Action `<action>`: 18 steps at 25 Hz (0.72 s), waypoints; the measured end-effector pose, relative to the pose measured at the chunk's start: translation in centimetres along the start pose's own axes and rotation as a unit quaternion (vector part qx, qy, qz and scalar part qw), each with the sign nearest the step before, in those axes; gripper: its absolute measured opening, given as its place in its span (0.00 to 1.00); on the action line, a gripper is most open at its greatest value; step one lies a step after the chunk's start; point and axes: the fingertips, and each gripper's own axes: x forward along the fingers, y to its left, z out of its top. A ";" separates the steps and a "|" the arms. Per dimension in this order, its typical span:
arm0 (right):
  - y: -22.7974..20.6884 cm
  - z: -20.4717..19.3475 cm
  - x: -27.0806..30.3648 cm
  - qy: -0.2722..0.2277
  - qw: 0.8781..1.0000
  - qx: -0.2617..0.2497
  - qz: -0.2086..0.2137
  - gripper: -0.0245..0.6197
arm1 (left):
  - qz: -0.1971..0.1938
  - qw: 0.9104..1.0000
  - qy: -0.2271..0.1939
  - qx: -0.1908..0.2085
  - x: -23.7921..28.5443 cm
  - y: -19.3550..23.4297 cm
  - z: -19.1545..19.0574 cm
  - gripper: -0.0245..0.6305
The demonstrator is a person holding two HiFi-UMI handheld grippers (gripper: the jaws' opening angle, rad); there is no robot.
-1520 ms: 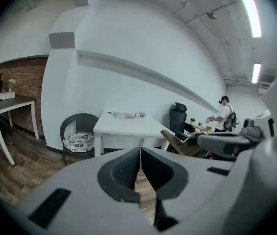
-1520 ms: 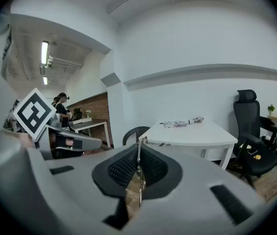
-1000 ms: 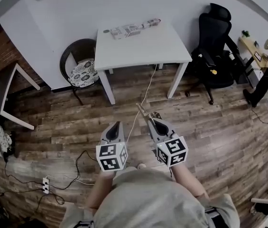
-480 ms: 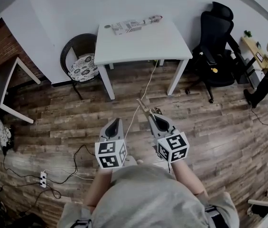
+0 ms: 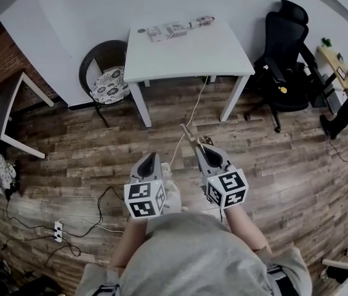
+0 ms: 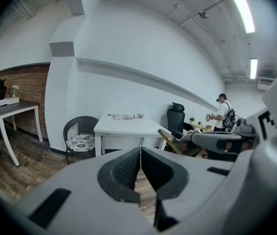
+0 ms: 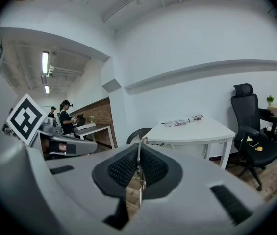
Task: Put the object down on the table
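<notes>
My right gripper [image 5: 202, 148] [image 7: 139, 166] is shut on a thin flat brown piece [image 5: 190, 135] [image 7: 139, 146], which pokes out ahead of the jaws, edge-on in the right gripper view. The same piece [image 6: 169, 140] shows in the left gripper view, sticking out of the right gripper [image 6: 212, 141]. My left gripper [image 5: 151, 160] [image 6: 141, 155] is level with it on the left, pads together with nothing between them. Both hang above the wooden floor, well short of the white table [image 5: 217, 54] [image 6: 128, 129] [image 7: 212, 131].
Papers and a long object [image 5: 172, 29] lie at the table's far edge. A black wicker chair [image 5: 107, 82] stands to its left, a black office chair [image 5: 283, 57] to its right. A white cable [image 5: 189, 119] runs across the floor. A power strip [image 5: 56, 232] lies at lower left.
Both grippers keep their hold and pose. The right one has drifted slightly right and down in the view, and a light-coloured shoe now shows between the grippers.
</notes>
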 end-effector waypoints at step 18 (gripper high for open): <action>-6.8 5.4 15.2 -0.002 1.000 -0.007 -0.017 0.05 | -0.022 1.000 0.000 -0.002 14.8 6.7 7.2 0.05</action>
